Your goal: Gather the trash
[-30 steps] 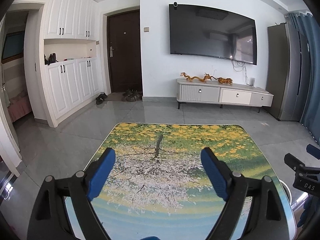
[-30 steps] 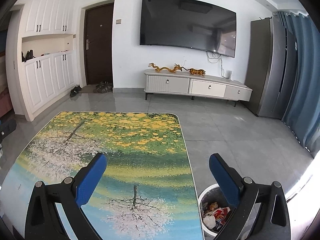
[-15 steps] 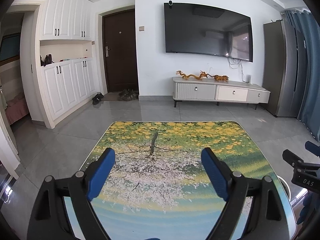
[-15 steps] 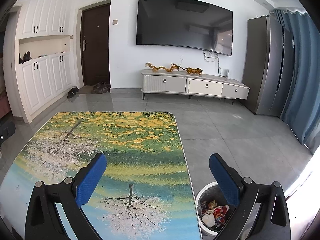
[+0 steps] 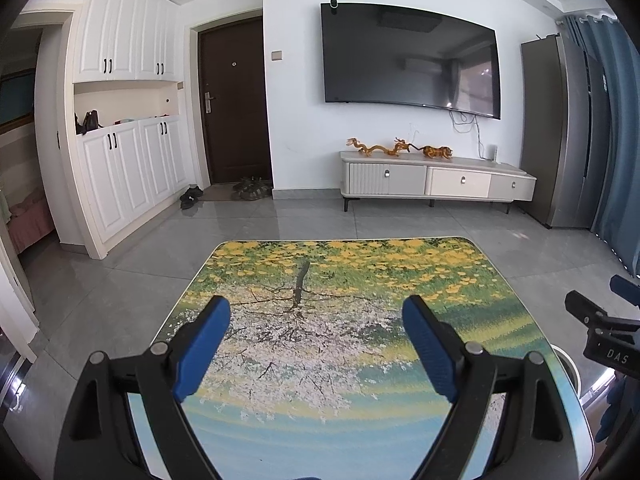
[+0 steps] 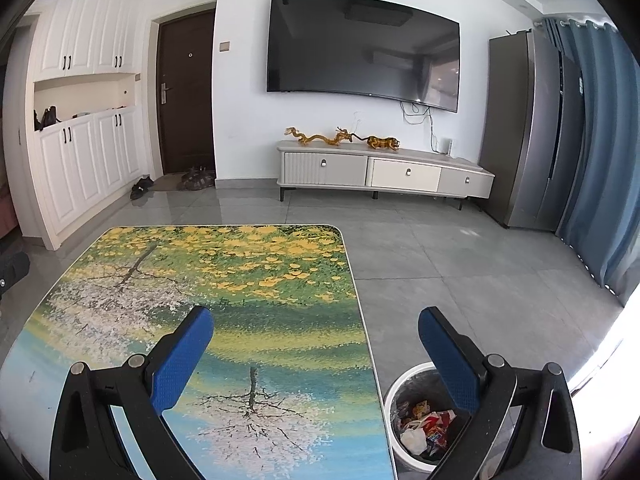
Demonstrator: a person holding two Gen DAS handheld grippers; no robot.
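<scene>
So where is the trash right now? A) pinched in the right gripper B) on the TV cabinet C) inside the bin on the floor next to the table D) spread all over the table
C: the wrappers lie inside the white trash bin on the floor beside the table, while the right gripper and the left gripper are both open and hold nothing.

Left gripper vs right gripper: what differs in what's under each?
The left gripper hangs over the middle of the painted table; the right gripper straddles the table's right edge. The trash bin, holding wrappers, sits under the right gripper's right finger, while only its rim shows by the left one. Both are open and empty, with blue pads.
</scene>
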